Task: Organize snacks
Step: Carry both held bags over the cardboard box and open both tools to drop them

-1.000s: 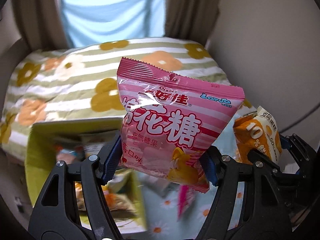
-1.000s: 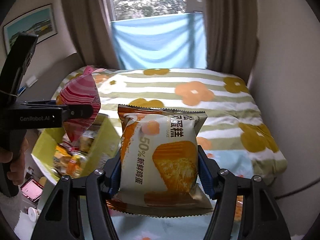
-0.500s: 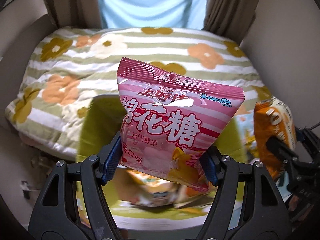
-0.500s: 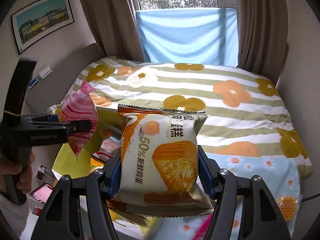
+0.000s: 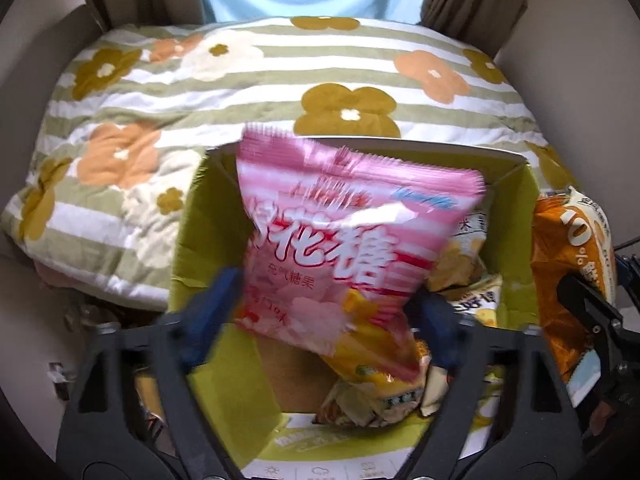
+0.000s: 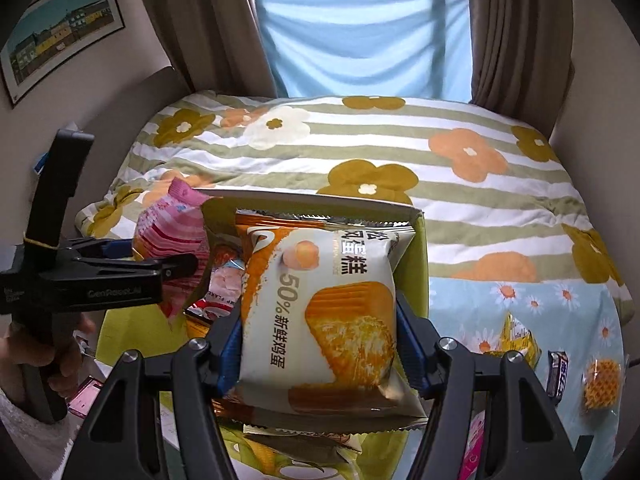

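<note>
On the pink candy bag (image 5: 344, 248): big white letters "花糖", small ones "充气糖果" under them. Top line too blurry to read.

On the white and orange cake bag (image 6: 320, 312): "蛋糕" at the top, "50% 新鲜鸡蛋" down the side, next to a picture of a yellow cake slice.

On the side of the left tongs (image 5: 324, 312): "GenRobot.AI" in faint grey.

Right tongs (image 6: 320, 344): shut tight on the cake bag, one blue pad on each side, bag standing up straight.

Left tongs: pink candy bag between the blue pads, tipped over a bit. Too blurry to tell if pinched or let go.

Straight in front of and under both tongs: a green box (image 5: 188, 240), open on top, more snack bags down inside. Pink candy bag hanging over its middle, cake bag over its near right part.

Past the box: a striped flower blanket (image 5: 240, 80).

Left of the right tongs: a hand (image 6: 52, 360) wrapped around the black handle of the left tongs, tongs pointing sideways over the box.

Right of the right tongs: little snack packs (image 6: 516, 336) lying on a blue daisy cloth (image 6: 460, 300).
</note>
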The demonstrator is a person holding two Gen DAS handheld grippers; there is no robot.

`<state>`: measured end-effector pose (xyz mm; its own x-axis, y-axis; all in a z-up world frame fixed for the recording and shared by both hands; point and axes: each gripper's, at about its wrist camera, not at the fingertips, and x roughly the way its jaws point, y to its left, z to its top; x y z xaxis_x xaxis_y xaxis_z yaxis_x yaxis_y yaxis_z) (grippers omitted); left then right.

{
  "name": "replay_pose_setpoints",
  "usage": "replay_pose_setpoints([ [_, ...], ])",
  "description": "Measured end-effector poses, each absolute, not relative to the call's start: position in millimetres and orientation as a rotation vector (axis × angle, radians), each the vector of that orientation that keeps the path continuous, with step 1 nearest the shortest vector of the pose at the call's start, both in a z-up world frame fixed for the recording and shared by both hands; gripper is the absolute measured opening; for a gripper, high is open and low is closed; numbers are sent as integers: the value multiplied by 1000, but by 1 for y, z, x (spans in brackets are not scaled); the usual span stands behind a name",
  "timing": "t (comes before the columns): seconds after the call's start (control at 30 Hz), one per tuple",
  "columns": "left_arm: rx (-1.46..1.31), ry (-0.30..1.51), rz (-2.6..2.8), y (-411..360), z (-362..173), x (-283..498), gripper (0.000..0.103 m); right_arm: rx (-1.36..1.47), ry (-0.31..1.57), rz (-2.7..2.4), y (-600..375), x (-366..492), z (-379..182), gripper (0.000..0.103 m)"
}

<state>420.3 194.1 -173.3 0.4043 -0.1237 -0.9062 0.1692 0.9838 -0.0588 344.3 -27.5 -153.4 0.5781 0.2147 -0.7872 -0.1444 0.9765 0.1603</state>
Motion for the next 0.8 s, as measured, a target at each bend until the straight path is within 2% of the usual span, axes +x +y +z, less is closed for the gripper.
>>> replay_pose_setpoints([
  [0.03, 30, 1135, -189, 195, -173, 420, 103, 82, 935, 207, -28, 345, -155, 61],
  [0.67, -43, 1114, -101, 209, -166, 369, 103, 56, 936, 341, 4, 369, -164, 61],
  [0.73, -50, 1113, -96, 211, -165, 366, 103, 61, 928, 346, 9, 373, -165, 64],
  [0.8, -57, 1116, -88, 213, -165, 363, 103, 69, 914, 338, 12, 374, -167, 80],
])
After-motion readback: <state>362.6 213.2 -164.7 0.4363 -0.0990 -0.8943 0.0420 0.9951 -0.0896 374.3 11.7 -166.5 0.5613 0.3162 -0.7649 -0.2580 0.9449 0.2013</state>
